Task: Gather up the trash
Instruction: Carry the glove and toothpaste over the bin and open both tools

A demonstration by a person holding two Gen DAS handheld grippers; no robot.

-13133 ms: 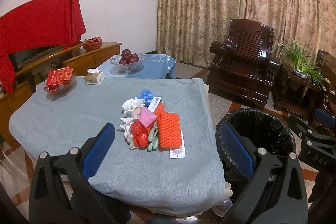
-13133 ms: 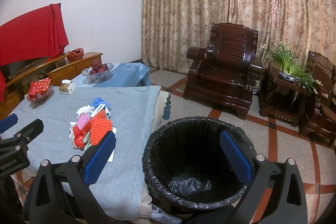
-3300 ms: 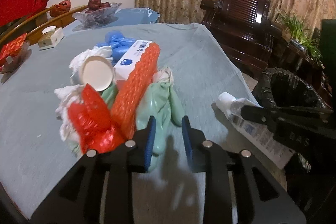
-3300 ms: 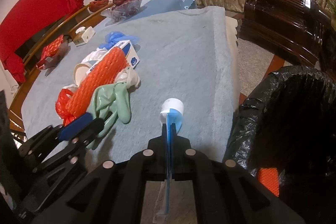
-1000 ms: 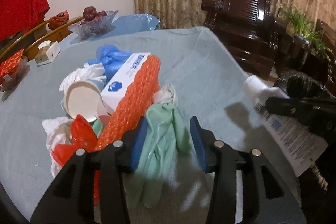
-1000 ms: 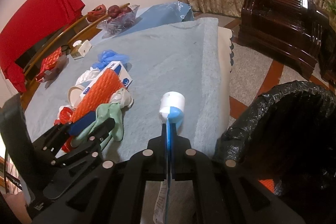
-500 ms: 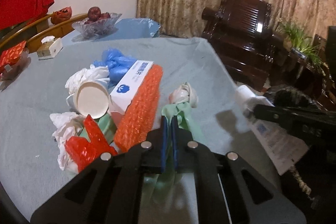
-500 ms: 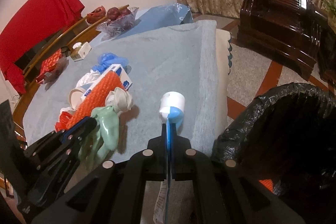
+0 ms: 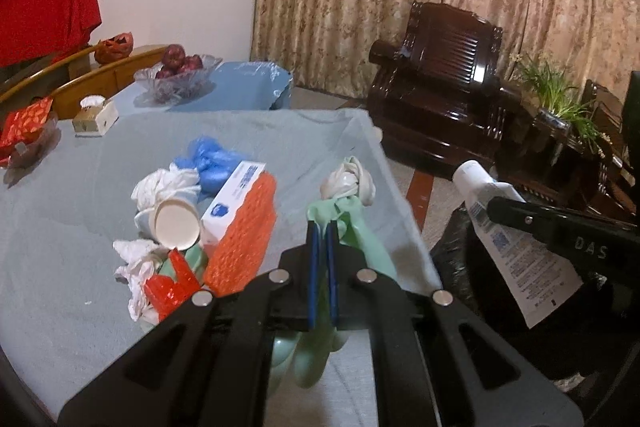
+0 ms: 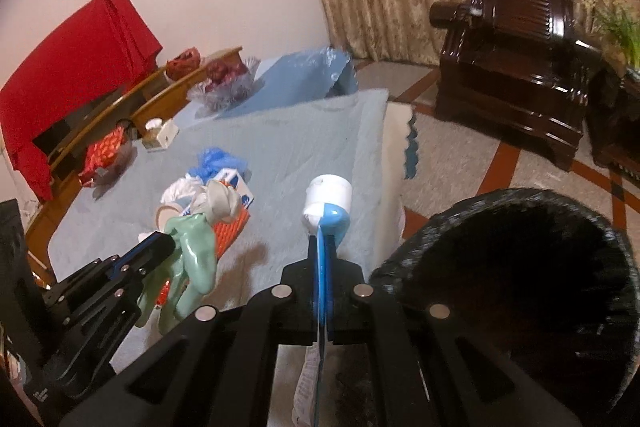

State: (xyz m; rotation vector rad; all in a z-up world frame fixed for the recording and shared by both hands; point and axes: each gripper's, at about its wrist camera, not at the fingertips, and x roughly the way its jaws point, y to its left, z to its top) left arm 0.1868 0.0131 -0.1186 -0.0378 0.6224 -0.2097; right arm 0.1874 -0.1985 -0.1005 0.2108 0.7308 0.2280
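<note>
My left gripper (image 9: 322, 227) is shut on pale green rubber gloves (image 9: 352, 223) and holds them lifted above the grey tablecloth (image 9: 80, 195); they also hang in the right wrist view (image 10: 196, 251). My right gripper (image 10: 322, 239) is shut on a flattened white and blue tube (image 10: 326, 203), held between the table edge and the black-lined trash bin (image 10: 520, 275). The tube (image 9: 516, 235) also shows in the left wrist view, above the bin (image 9: 456, 259). The trash pile on the table holds an orange foam net (image 9: 244, 235), a white box (image 9: 232, 203), a paper cup (image 9: 176, 227), blue gloves (image 9: 212, 159) and white tissues (image 9: 164, 187).
A fruit bowl (image 9: 178, 77), a tissue box (image 9: 94, 115) and a red packet in a dish (image 9: 24, 131) stand at the table's far side. A dark wooden armchair (image 9: 440, 95) and a potted plant (image 9: 556, 99) stand behind the bin.
My left gripper has closed on the green gloves and lifted them off the table toward the right. My right gripper has raised the tube and moved it nearer the bin.
</note>
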